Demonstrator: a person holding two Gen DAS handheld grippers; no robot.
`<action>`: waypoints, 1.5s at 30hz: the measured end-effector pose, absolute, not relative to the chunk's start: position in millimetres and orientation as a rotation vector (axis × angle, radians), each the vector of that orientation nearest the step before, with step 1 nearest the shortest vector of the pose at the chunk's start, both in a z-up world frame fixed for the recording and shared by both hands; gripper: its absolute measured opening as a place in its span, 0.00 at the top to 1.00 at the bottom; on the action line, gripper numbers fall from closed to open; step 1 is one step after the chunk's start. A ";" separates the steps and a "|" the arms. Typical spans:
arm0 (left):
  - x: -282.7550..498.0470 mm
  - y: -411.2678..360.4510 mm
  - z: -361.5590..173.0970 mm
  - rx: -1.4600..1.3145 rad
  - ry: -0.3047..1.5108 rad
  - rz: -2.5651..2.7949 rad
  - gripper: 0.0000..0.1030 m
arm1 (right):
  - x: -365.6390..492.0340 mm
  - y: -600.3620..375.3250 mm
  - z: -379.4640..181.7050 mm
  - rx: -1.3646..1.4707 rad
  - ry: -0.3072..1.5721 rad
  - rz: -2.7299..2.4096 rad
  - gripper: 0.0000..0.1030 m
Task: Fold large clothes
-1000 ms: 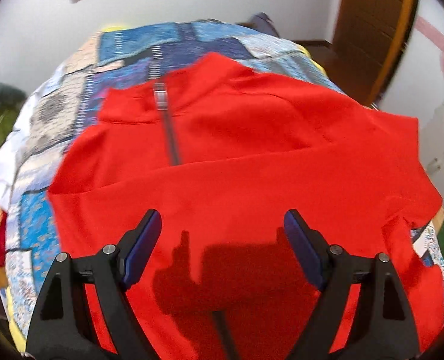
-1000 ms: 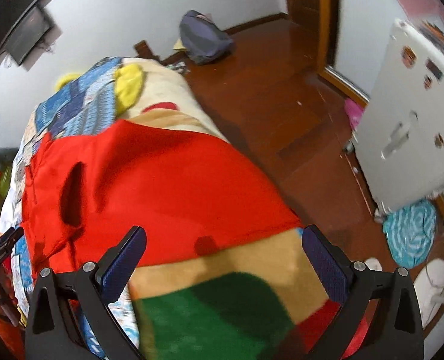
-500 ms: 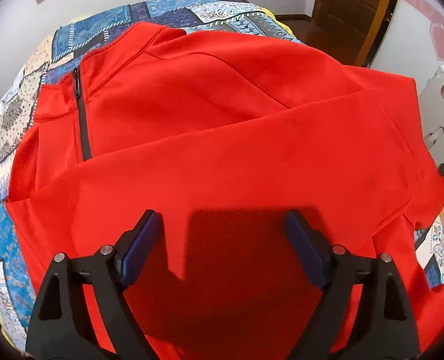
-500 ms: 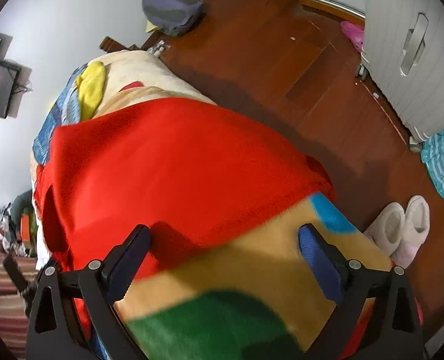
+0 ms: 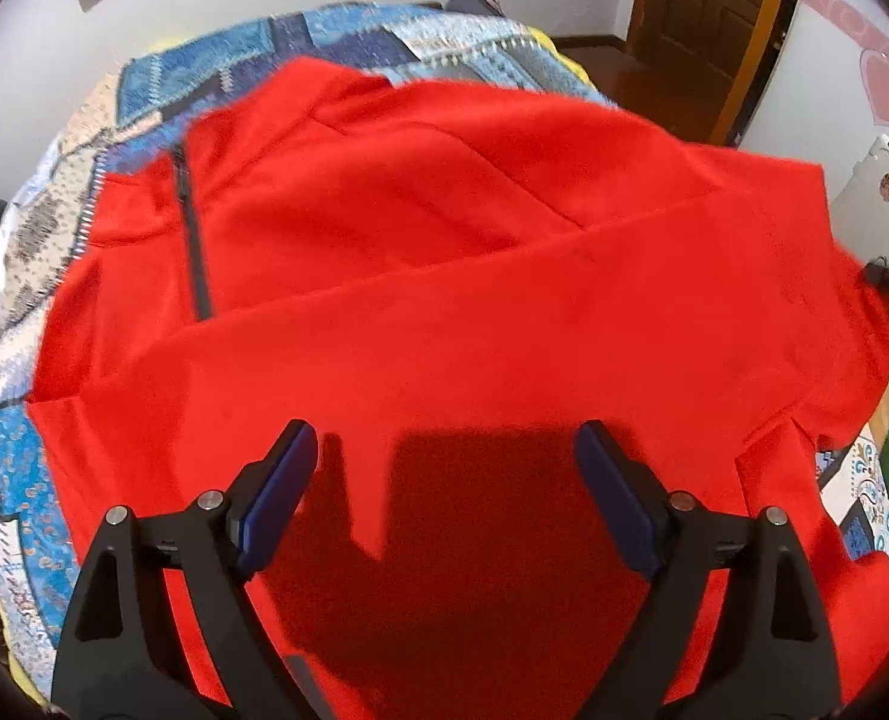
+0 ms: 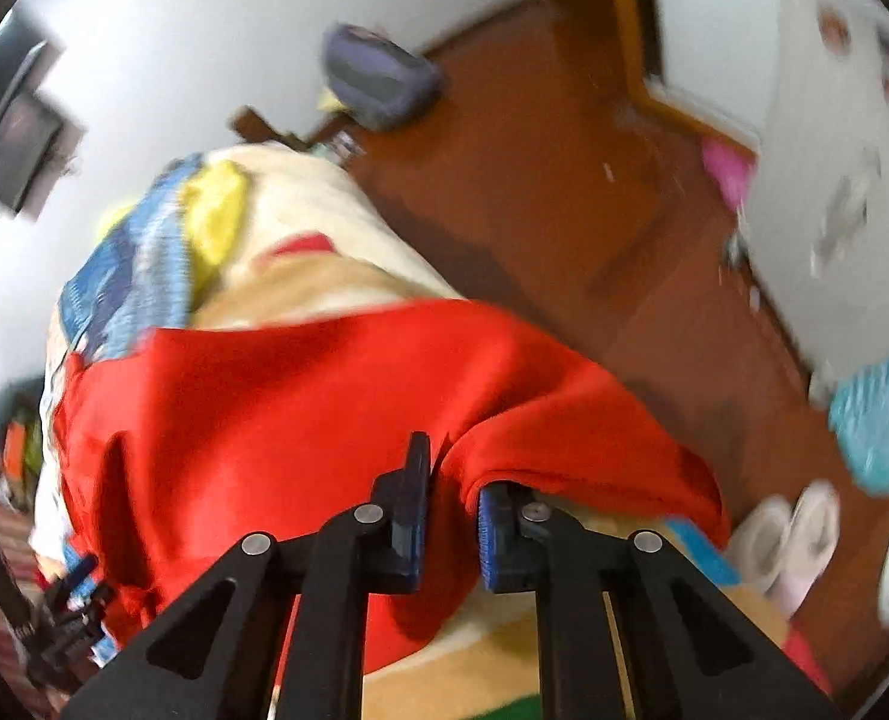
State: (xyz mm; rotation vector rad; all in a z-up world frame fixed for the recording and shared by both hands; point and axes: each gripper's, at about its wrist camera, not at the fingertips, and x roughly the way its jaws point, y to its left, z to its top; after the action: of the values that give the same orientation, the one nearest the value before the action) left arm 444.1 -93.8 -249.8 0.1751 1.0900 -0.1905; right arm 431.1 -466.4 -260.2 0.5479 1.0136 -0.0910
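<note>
While left tongs point(image 5: 444, 480) hover, right tongs point(image 6: 450, 516) pinch red pullover point(image 6: 300, 408).

Red garment point(image 5: 444, 312): near hem cut off by the lower edge in our left wrist view; under the left hand-held gripper point(image 5: 444, 492) we see only shadow. Right wrist view: motion-blurred throughout. Fold between the right hand-held gripper point(image 6: 451, 516) pads partly hidden. Bed point(image 6: 300, 252) largely covered; fridge stickers point(image 6: 840, 210) illegible to us.

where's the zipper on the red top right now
In the left wrist view the dark zipper runs down the upper left of the red top, just below its collar, beside the blue patterned bedspread.
</note>
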 end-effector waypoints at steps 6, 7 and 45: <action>426.8 -65.5 -209.8 0.135 0.999 -0.158 0.14 | 432.7 -409.9 -153.3 0.441 0.811 0.083 0.93; 424.3 -61.0 -203.2 0.132 0.981 -0.152 0.14 | 431.9 -399.9 -140.5 0.429 0.789 0.108 0.93; 351.3 53.5 -192.7 0.013 0.988 -0.078 0.14 | 434.2 -138.4 -264.2 0.164 1.388 0.554 0.92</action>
State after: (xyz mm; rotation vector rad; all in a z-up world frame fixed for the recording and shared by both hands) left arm 351.3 53.5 -192.7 0.0134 0.9884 -0.0781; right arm 434.2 -138.4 -264.2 0.1635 1.3881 0.5545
